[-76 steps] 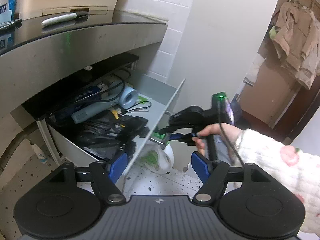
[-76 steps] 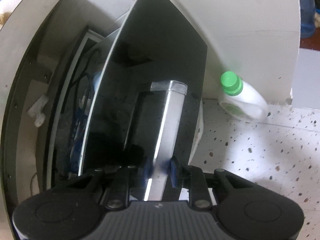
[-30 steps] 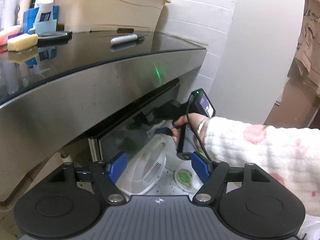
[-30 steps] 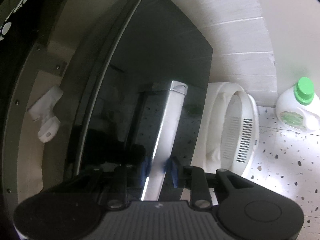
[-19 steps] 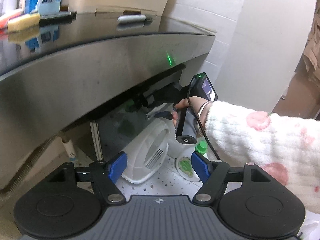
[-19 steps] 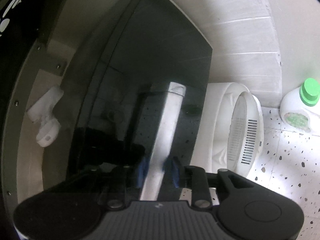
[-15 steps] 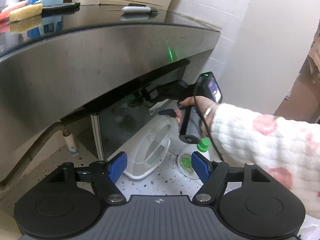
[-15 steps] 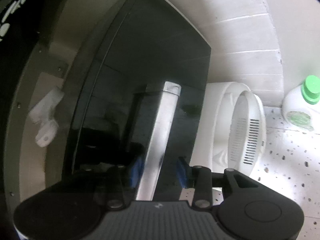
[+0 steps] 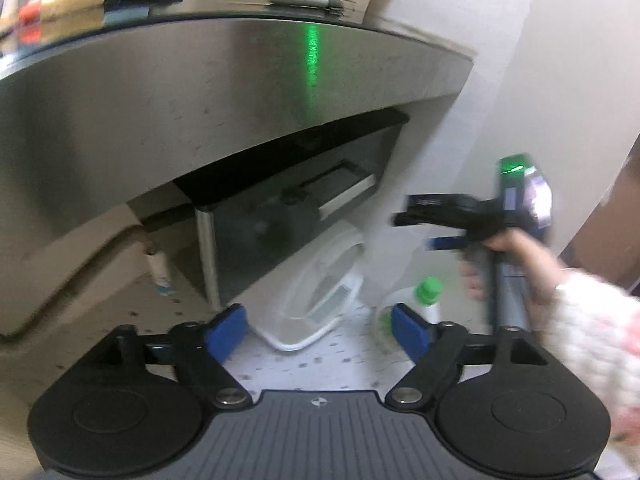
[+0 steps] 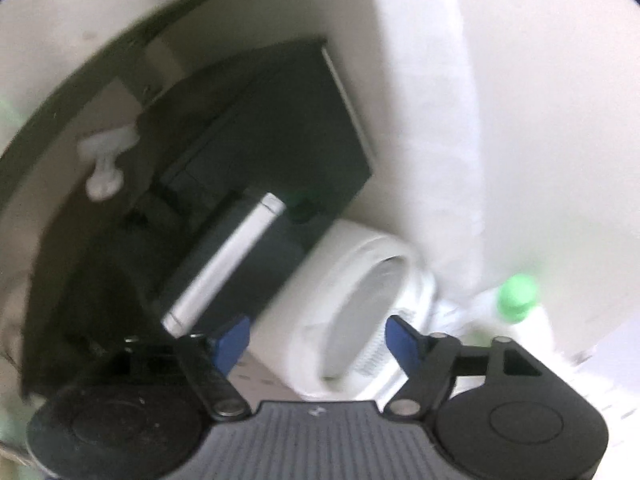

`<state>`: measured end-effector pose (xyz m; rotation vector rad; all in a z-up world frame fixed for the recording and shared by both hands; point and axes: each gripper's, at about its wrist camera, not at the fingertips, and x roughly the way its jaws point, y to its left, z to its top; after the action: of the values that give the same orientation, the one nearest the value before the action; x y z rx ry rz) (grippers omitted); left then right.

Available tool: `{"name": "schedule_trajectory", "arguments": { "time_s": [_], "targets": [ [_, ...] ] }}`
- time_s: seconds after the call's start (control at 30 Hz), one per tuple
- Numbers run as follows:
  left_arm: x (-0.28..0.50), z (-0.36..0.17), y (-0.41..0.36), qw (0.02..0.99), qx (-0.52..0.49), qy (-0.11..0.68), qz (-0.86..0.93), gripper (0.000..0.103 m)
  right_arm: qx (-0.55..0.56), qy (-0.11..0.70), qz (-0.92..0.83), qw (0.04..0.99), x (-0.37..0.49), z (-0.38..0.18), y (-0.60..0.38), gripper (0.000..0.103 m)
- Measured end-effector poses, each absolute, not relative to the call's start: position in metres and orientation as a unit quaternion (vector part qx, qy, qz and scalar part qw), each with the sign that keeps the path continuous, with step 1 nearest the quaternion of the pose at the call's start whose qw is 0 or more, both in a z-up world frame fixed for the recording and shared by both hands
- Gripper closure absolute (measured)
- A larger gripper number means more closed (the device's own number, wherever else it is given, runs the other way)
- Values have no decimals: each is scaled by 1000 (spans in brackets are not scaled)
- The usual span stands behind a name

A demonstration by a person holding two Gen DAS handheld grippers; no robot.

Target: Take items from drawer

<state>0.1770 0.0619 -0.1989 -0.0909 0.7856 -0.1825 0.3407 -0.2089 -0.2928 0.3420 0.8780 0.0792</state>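
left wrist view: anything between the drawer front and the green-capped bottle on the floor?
Yes, a white fan leans on the floor between the drawer and the bottle; right wrist view agrees.

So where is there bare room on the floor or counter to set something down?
Bare speckled floor lies in front of the white fan, and more left of the closed drawer near the counter's base. Right of the fan, the green-capped bottle crowds the corner. The countertop's back edge is cluttered.
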Motion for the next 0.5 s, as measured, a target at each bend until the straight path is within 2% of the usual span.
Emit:
{"name": "schedule_trajectory", "arguments": {
  "time_s": [0.07, 0.13, 0.37, 0.5],
  "targets": [
    [174, -197, 55, 922, -29, 374, -93, 16, 110, 422, 22, 900, 325, -282, -206, 25],
    [171, -195, 50, 922, -25, 373, -98, 16, 64, 430, 3, 901, 313, -271, -205, 16],
    [156, -178, 41, 920, -53, 376, -103, 16, 77, 446, 12, 892, 266, -232, -214, 16],
    [149, -165, 42, 913, -80, 388, -100, 16, -5, 432, -11, 902, 231, -200, -203, 16]
  ]
}}
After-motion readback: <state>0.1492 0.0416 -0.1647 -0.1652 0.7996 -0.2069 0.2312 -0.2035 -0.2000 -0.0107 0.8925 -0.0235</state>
